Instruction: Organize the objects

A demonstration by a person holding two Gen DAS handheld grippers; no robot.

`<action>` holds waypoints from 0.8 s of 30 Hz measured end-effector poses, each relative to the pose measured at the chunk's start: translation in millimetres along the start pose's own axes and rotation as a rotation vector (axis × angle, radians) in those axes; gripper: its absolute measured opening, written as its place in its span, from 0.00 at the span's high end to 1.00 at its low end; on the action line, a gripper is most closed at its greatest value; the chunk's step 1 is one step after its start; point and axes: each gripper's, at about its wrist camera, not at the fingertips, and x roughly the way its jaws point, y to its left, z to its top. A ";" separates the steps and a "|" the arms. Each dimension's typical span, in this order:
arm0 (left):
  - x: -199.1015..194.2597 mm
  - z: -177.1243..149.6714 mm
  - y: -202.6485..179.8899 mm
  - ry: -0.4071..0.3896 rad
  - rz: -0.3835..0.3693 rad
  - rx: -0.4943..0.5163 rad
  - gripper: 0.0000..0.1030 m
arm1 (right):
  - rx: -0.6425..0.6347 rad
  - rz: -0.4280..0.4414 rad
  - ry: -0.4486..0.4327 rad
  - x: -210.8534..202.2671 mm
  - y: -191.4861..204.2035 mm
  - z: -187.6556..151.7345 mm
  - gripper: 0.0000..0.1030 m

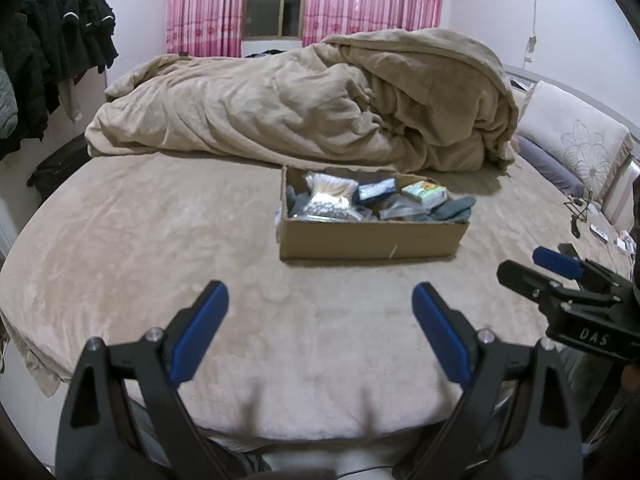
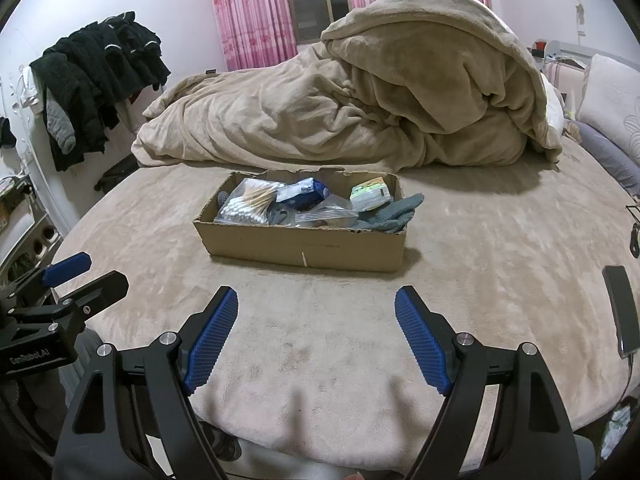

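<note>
A shallow cardboard box [image 1: 372,240] [image 2: 304,246] sits on the beige bed, in front of the piled blanket. It holds a bag of cotton swabs [image 1: 330,194] [image 2: 250,204], a dark blue packet [image 1: 376,190] [image 2: 304,192], a small green-and-white pack [image 1: 424,193] [image 2: 370,192], clear zip bags [image 2: 326,214] and grey gloves [image 1: 454,210] [image 2: 390,214] hanging over the right end. My left gripper [image 1: 320,300] is open and empty, above the bed's near edge, short of the box. My right gripper [image 2: 316,304] is open and empty, likewise short of the box; it also shows in the left wrist view [image 1: 532,266].
A heaped tan blanket [image 1: 312,100] [image 2: 360,92] fills the far half of the bed. Pillows [image 1: 576,140] lie at the right. A phone [image 2: 622,312] on a cable lies at the bed's right edge. Dark clothes [image 2: 96,76] hang at the left. Pink curtains [image 1: 360,0] cover the window.
</note>
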 end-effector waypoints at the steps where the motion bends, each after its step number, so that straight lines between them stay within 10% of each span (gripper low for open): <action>1: -0.2 0.2 0.0 -0.001 -0.001 0.000 0.08 | 0.000 0.000 0.000 0.5 0.2 0.1 0.19; 24: -0.8 -1.1 -3.6 0.000 -0.007 0.006 0.08 | 0.001 0.000 0.000 -1.6 0.8 0.5 0.19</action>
